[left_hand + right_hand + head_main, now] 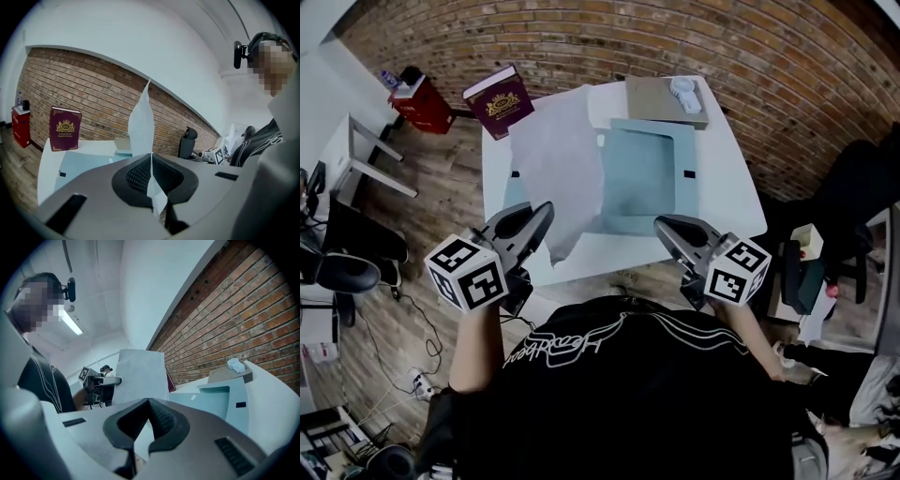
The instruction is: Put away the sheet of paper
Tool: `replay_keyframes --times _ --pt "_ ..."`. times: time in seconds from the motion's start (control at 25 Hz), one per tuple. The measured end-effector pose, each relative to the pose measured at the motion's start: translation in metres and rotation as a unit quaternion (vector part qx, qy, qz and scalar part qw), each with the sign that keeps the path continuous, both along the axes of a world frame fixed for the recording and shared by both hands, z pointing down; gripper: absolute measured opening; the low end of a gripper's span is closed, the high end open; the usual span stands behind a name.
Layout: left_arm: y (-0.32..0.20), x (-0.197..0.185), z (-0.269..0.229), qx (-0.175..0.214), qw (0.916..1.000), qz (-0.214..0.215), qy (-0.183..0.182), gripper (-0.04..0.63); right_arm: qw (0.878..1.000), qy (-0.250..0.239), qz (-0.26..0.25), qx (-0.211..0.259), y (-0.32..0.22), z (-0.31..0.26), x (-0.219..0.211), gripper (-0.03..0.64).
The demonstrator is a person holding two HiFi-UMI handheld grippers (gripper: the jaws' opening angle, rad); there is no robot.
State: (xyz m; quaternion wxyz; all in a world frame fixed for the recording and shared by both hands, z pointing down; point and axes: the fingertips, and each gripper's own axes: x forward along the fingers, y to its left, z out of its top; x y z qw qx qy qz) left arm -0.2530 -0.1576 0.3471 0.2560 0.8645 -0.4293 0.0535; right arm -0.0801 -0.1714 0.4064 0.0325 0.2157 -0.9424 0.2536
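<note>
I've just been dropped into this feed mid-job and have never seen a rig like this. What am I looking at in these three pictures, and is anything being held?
There is no robot here. A person holds a pair of tongs in each hand, and each pair carries a marker cube. The top-down picture comes from a camera on the person's head. The other two come from cameras riding on the left and right tongs, looking along them.

On the white table lie a pale blue folder and a flat brown box with a small white thing on it. A maroon book stands at the far left corner.

The left tongs are shut on the sheet of paper, held up off the table. The right tongs look shut and hold nothing.
</note>
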Motion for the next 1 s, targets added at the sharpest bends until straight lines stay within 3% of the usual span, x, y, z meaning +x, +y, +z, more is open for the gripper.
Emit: replay_keyframes --times 0.28,0.6,0.84,1.0 --pt "-0.033 -0.014 0.023 -0.017 0.9998 0.009 0.010 0.029 0.999 0.005 0.038 -0.020 -0.021 0.016 0.009 0.002" --pt "-0.052 -0.025 0.066 -0.076 0.9968 0.015 0.022 0.031 0.998 -0.003 0.053 -0.033 -0.033 0.025 0.006 0.002" --pt "-0.058 -0.023 0.069 -0.096 0.9907 0.034 0.090 0.030 0.998 0.000 0.060 -0.036 -0.042 0.030 0.005 0.002" --pt "-0.059 -0.026 0.078 -0.115 0.9882 0.047 0.089 0.030 0.997 0.000 0.064 -0.035 -0.044 0.026 0.005 0.002"
